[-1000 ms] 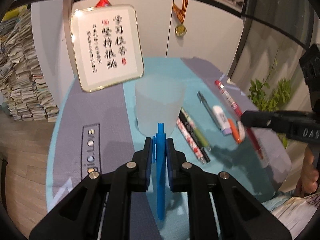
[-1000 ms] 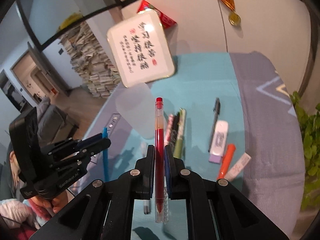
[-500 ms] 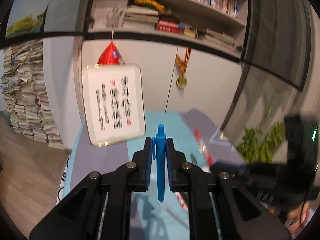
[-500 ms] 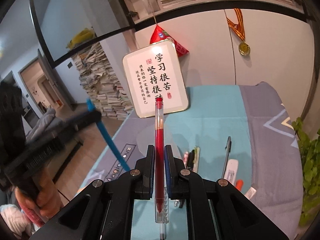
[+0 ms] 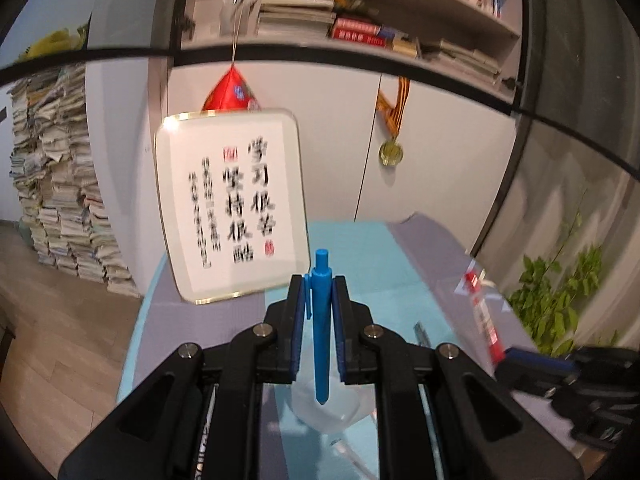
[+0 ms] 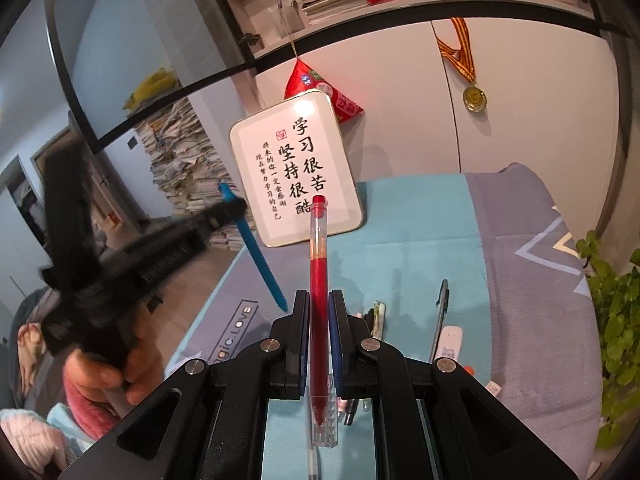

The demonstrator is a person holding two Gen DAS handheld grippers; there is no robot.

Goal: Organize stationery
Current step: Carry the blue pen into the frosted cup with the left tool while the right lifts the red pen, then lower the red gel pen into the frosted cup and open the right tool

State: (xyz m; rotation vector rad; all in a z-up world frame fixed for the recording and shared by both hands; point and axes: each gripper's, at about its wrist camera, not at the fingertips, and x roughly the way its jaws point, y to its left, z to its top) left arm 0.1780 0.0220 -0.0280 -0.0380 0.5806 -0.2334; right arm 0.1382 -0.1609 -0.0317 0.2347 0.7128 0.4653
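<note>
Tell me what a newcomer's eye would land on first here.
First, the two pens held upright: a blue pen clamped in the left gripper, and a red pen clamped in the right gripper. Behind them a white calligraphy plaque stands at the far edge of the table, and a gold medal hangs on the cabinet beyond.

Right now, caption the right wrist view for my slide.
Right hand-held gripper holds a red pen upright above pens lying on the table.
</note>
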